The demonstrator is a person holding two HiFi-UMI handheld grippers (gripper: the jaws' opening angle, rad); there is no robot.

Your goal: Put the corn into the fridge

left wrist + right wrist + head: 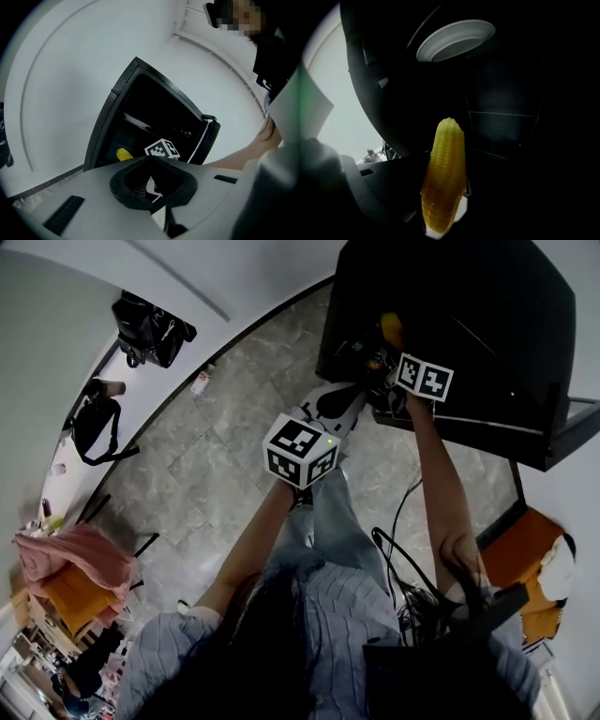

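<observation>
Right gripper view: right gripper clamped on corn, jaws spread wide around cob, cob tip pointing into dark fridge interior. White plate inside, above cob in frame. Head view: corn at open fridge mouth, door swung aside. Left gripper near fridge front, beside right gripper, jaws together, nothing between them.

Only one end of the corn shows in the head view (the rest is hidden); the fridge interior is too dark to read.
</observation>
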